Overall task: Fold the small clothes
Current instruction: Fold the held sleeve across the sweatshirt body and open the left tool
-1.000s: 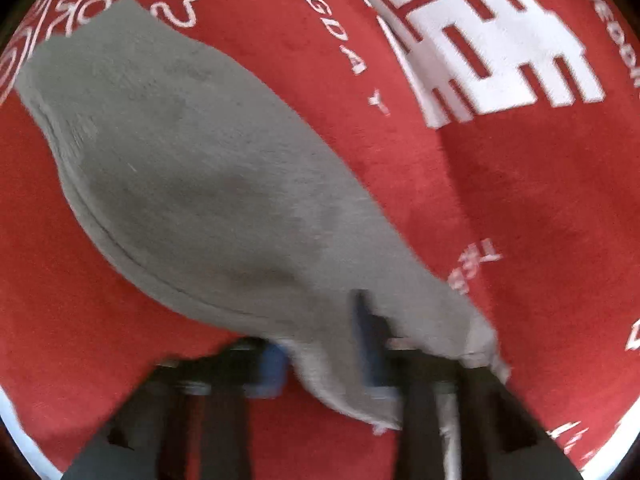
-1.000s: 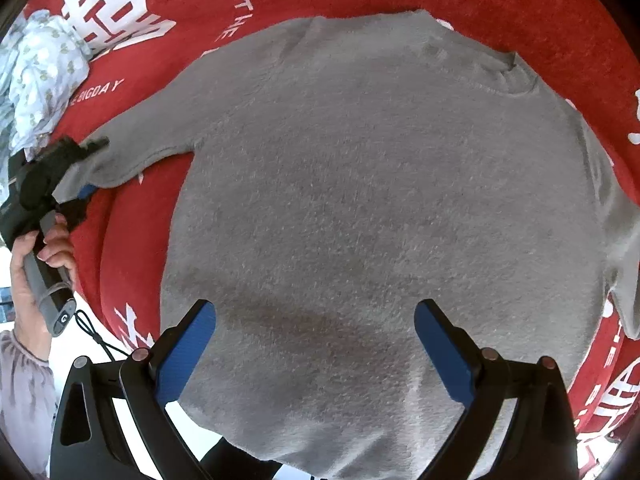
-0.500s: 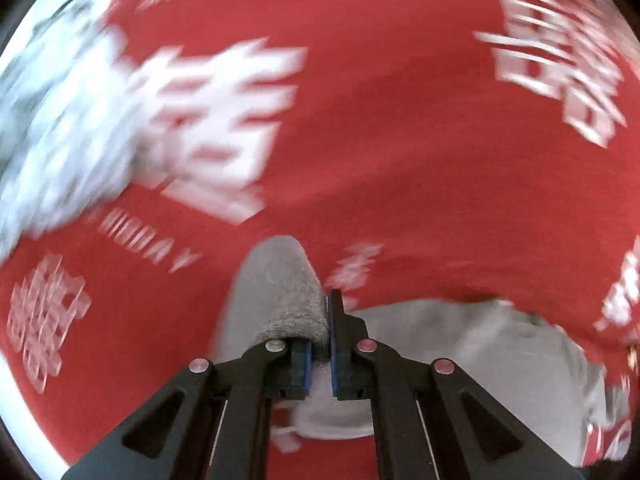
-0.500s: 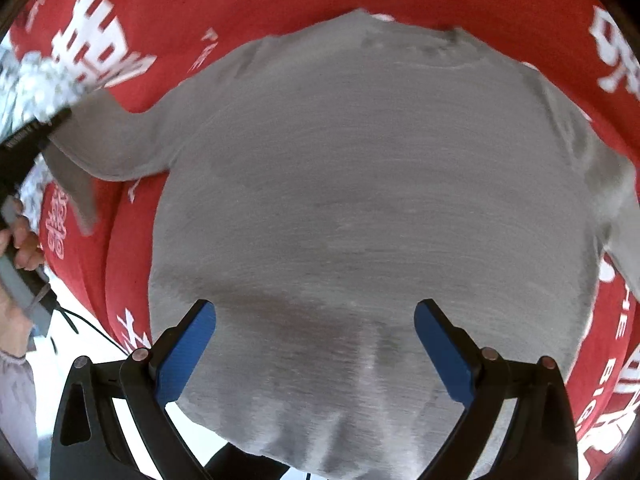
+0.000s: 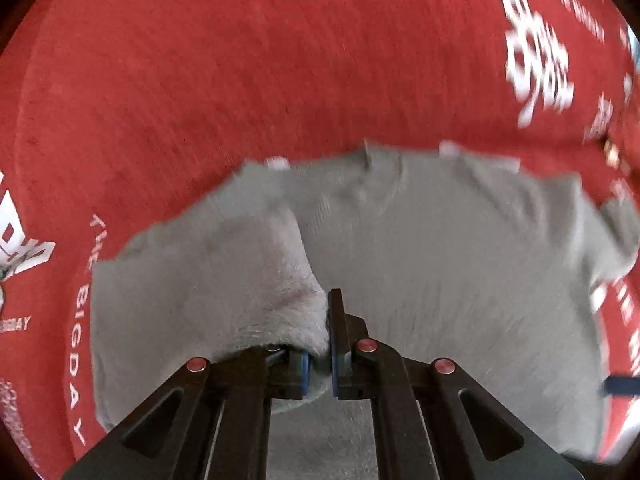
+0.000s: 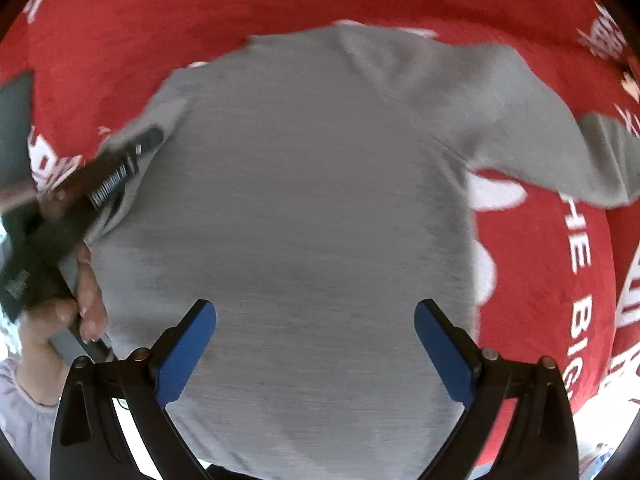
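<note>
A grey knit sweater (image 6: 304,200) lies spread flat on a red cloth (image 6: 160,20), neckline at the far side. My left gripper (image 5: 320,364) is shut on the cuff of the left sleeve (image 5: 248,272), which is lifted and folded over the sweater's body (image 5: 460,280). In the right wrist view that gripper (image 6: 150,138) shows at the sweater's left edge, held by a hand (image 6: 86,300). My right gripper (image 6: 316,344) hovers open above the lower body of the sweater, nothing between its blue pads (image 6: 184,352). The other sleeve (image 6: 560,152) lies stretched out to the right.
The red cloth (image 5: 280,60) carries white lettering and symbols (image 5: 536,68) around the sweater. The table's near edge and a pale floor show at the bottom left (image 6: 120,404) of the right wrist view. A light sleeve (image 6: 24,420) of the person is at the lower left.
The left gripper closed on the sleeve cuff and carried it from the far left over onto the sweater's body, rolling as it went. The right gripper drifted right over the sweater, still open.
</note>
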A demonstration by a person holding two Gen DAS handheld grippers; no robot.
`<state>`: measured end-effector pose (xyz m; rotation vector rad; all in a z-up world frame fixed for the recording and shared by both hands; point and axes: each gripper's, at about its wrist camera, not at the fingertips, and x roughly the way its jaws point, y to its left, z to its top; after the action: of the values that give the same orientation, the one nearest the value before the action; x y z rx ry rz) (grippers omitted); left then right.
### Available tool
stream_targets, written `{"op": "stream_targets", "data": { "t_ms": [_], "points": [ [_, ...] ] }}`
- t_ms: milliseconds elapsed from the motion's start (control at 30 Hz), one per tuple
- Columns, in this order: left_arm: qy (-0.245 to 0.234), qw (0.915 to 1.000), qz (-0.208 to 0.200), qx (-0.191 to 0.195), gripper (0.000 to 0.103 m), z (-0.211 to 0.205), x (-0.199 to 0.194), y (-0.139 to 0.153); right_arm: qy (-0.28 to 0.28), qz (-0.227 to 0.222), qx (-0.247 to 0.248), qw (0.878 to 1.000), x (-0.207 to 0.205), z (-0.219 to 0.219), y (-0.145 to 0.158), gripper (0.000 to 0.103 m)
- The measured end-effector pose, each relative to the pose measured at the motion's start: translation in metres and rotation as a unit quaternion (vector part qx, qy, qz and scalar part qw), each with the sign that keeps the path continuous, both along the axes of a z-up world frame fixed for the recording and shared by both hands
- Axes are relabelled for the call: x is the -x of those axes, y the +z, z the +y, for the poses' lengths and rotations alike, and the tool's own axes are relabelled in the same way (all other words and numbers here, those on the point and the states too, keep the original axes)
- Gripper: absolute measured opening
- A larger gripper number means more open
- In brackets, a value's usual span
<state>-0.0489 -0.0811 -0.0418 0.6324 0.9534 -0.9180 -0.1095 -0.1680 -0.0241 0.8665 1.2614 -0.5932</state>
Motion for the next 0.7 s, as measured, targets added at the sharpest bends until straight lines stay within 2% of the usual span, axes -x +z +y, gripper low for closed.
{"op": "stream_targets", "data": {
  "t_ms": [33,67,133,167,200,300,367,467,567,700],
  "points": [
    [-0.004,0.9999,-0.004,-0.012,0.013,0.001,0.005,-0.004,-0.005,0.003,-0.002,1.000,0.005,-0.003,-0.003,0.100],
    [-0.007,0.9998,-0.006,-0.017,0.022,0.004,0.006,-0.006,-0.009,0.004,-0.003,1.000,0.009,-0.006,-0.006,0.100],
    [-0.009,0.9996,-0.019,-0.018,0.083,0.013,0.010,0.001,-0.016,0.005,-0.003,1.000,0.013,-0.012,-0.008,0.100],
    [-0.006,0.9994,-0.032,-0.012,0.090,0.017,0.012,0.008,-0.018,0.004,-0.002,1.000,0.013,-0.013,-0.007,0.100],
    [-0.007,0.9990,-0.045,0.002,0.091,0.026,0.012,0.021,-0.017,0.003,0.002,1.000,0.008,-0.013,-0.005,0.100],
    [0.011,0.9992,-0.036,0.015,0.091,0.056,-0.007,0.047,0.000,-0.013,0.022,1.000,-0.007,-0.014,0.009,0.100],
    [0.054,0.9978,-0.034,0.018,0.091,0.081,-0.031,0.062,0.039,-0.036,0.048,0.997,-0.031,-0.011,0.024,0.100],
    [0.136,0.9906,-0.004,0.006,0.091,0.121,-0.080,0.062,0.111,-0.066,0.079,0.989,-0.072,0.001,0.039,0.100],
    [0.205,0.9774,0.042,-0.029,0.091,0.160,-0.121,0.041,0.212,-0.088,0.121,0.966,-0.127,0.031,0.047,0.100],
    [0.222,0.9696,0.098,-0.036,0.091,0.185,-0.131,0.020,0.340,-0.097,0.158,0.922,-0.191,0.083,0.036,0.100]
  ]
}}
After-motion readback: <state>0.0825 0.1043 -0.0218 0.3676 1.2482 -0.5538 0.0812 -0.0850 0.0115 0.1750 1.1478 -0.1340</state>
